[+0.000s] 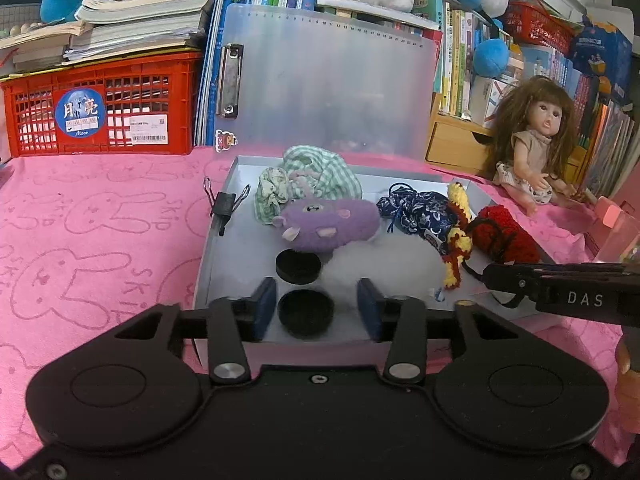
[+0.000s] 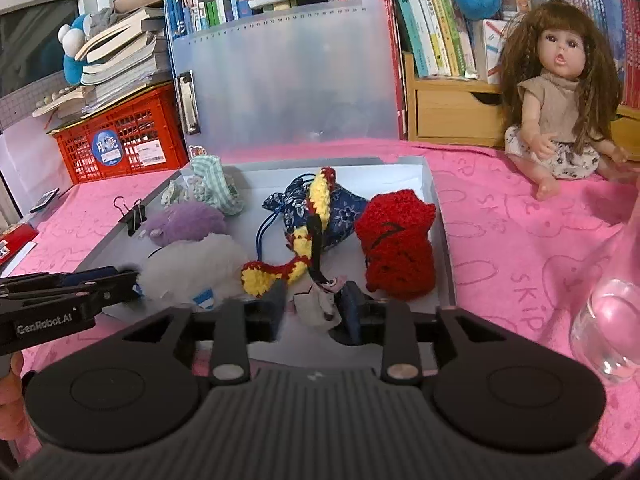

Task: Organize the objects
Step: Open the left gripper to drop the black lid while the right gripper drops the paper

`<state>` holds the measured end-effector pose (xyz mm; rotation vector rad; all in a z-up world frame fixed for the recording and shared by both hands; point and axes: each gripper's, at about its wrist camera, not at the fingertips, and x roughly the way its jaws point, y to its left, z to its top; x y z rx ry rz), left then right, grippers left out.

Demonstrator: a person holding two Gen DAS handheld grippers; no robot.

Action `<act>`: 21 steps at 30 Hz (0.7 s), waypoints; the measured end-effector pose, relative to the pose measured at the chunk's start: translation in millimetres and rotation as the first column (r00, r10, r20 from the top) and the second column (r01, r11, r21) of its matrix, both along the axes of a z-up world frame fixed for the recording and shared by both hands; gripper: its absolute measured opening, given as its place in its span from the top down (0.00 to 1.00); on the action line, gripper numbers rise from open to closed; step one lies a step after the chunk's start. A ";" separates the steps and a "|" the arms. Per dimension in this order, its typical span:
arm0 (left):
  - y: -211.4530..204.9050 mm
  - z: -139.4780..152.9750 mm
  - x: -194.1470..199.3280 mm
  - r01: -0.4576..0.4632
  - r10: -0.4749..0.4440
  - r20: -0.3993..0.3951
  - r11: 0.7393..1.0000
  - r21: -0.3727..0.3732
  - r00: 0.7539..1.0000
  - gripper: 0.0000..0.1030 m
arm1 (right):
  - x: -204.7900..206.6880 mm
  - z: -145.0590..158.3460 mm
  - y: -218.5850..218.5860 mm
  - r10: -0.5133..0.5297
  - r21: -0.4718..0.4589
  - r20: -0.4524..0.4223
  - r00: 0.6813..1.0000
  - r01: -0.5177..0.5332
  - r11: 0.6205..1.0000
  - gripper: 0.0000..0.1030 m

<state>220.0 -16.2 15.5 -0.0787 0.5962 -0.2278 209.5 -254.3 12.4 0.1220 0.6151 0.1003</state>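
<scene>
A shallow grey box (image 1: 216, 248) (image 2: 436, 216) lies on the pink cloth. It holds a green checked cloth (image 1: 320, 176), a purple plush (image 1: 328, 226) (image 2: 184, 222), a white fluffy toy (image 2: 192, 268), a blue floral pouch (image 1: 416, 214) (image 2: 340, 216), a yellow-red crochet strip (image 1: 458, 240) (image 2: 304, 244), a red crochet pouch (image 1: 506, 236) (image 2: 396, 248) and two black round caps (image 1: 298, 266) (image 1: 306, 314). My left gripper (image 1: 316, 308) is open around the nearer cap. My right gripper (image 2: 314, 306) is shut on a small white and pink figure (image 2: 318, 304) at the box's front edge.
A frosted clipboard (image 1: 328, 80) (image 2: 288, 84) stands behind the box. A red crate (image 1: 104, 108) with books is back left. A doll (image 1: 536, 140) (image 2: 560, 112) sits at the right. A binder clip (image 1: 226, 202) grips the box's left wall. A clear glass (image 2: 608, 328) is at the right.
</scene>
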 end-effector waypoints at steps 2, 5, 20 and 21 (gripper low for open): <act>0.7 2.0 -2.3 0.003 -0.003 0.002 1.000 -0.003 1.000 0.52 | -1.9 1.2 1.1 0.000 -0.003 0.009 1.000 0.000 1.000 0.45; 1.9 5.3 -6.7 0.000 0.000 0.008 1.000 -0.002 1.000 0.46 | -6.0 5.0 2.0 0.002 -0.005 0.025 1.000 -0.002 1.000 0.39; 10.7 29.3 -56.7 0.055 -0.056 0.089 0.998 0.007 0.995 0.20 | -40.5 27.4 1.5 0.032 0.026 0.115 0.993 -0.035 0.999 0.16; 12.1 30.1 -61.5 0.060 -0.061 0.091 0.998 0.007 0.994 0.19 | -43.9 28.9 1.9 0.037 0.028 0.120 0.992 -0.041 0.999 0.15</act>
